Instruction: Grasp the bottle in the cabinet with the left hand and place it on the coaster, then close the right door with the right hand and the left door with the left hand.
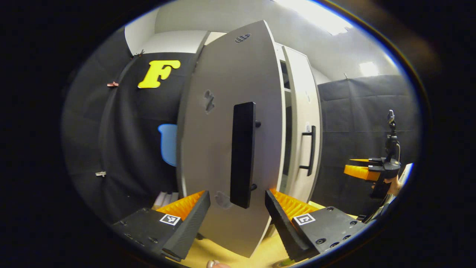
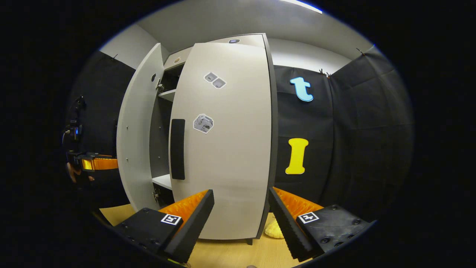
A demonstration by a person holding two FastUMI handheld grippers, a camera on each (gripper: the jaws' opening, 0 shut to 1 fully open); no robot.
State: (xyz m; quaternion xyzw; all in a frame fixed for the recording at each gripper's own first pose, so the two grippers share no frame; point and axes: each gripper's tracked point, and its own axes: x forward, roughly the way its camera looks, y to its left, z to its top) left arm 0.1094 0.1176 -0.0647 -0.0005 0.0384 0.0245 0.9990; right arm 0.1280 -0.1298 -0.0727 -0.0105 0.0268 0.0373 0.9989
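Tall grey cabinet (image 2: 223, 41) upright on wooden table (image 2: 223, 253). Right door (image 2: 230, 156) w/ black bar handle (image 2: 177, 149) nearly shut. Left door (image 2: 135, 141) ajar, swung outward; shelves (image 2: 168, 94) visible in gap betw. doors.

Two gripper cameras, both trained on the cabinet from opposite sides

In the left gripper view we sit close up on the left door (image 1: 223, 149), facing its outer face and handle (image 1: 242, 154), with the right door (image 1: 303, 130) behind and the right gripper (image 1: 362, 171) far off at the right edge. In the right gripper view we face the right door (image 2: 223, 149) from a little farther back, the left door (image 2: 135, 141) swung open beyond it and the left gripper (image 2: 98, 163) at the far left. We share both doors, seen from opposite sides.
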